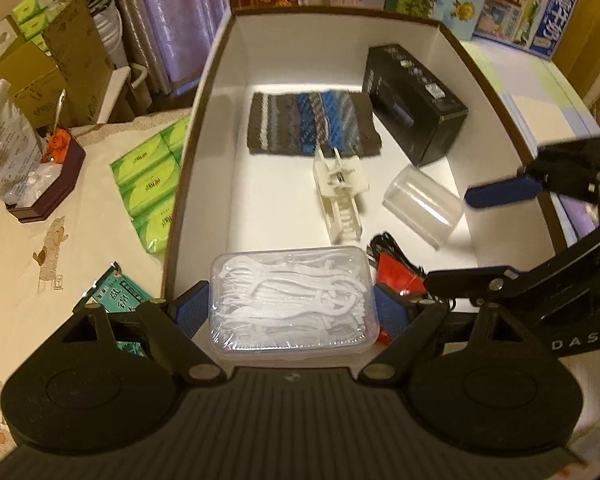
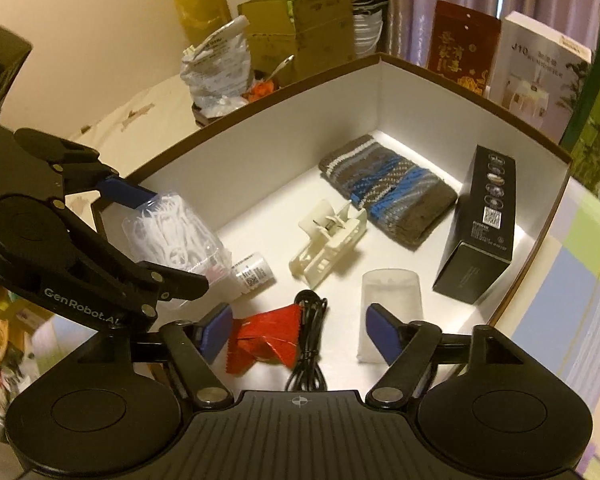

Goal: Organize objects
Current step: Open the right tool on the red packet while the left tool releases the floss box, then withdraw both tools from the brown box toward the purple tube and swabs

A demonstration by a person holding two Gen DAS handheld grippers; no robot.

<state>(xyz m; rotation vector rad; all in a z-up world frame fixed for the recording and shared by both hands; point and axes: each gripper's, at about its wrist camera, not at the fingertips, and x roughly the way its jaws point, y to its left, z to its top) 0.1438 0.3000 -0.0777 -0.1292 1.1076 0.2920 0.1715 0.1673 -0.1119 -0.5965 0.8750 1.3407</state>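
— Step in hand?
— Looks like filling the big box (image 1: 204,92). Already inside: black carton (image 1: 416,108) along the right wall, knitted cloth (image 1: 312,124) flat toward the far end.
— And the floss case (image 1: 292,304)?
— Clamped by its short ends in the left gripper (image 1: 292,306). Held up over the box's near left corner, not yet set down.
— Right gripper (image 2: 300,330)?
— Spread wide, grasping nothing, low over the near edge. Clear cup (image 1: 422,210) on its side just beside the right finger, not pinched.
— Smaller bits?
— White clip (image 1: 340,196) mid-floor. Red paper (image 2: 268,336) and black cable (image 2: 310,340) at the near edge. Little bottle (image 2: 254,274) toward the left wall, beneath the case.
— Next?
— Probably lowering the case onto bare floor by the left wall, clear of the bottle, then letting go. Calls for a level descent and a gentle release. Also for keeping well apart from the right gripper close by.
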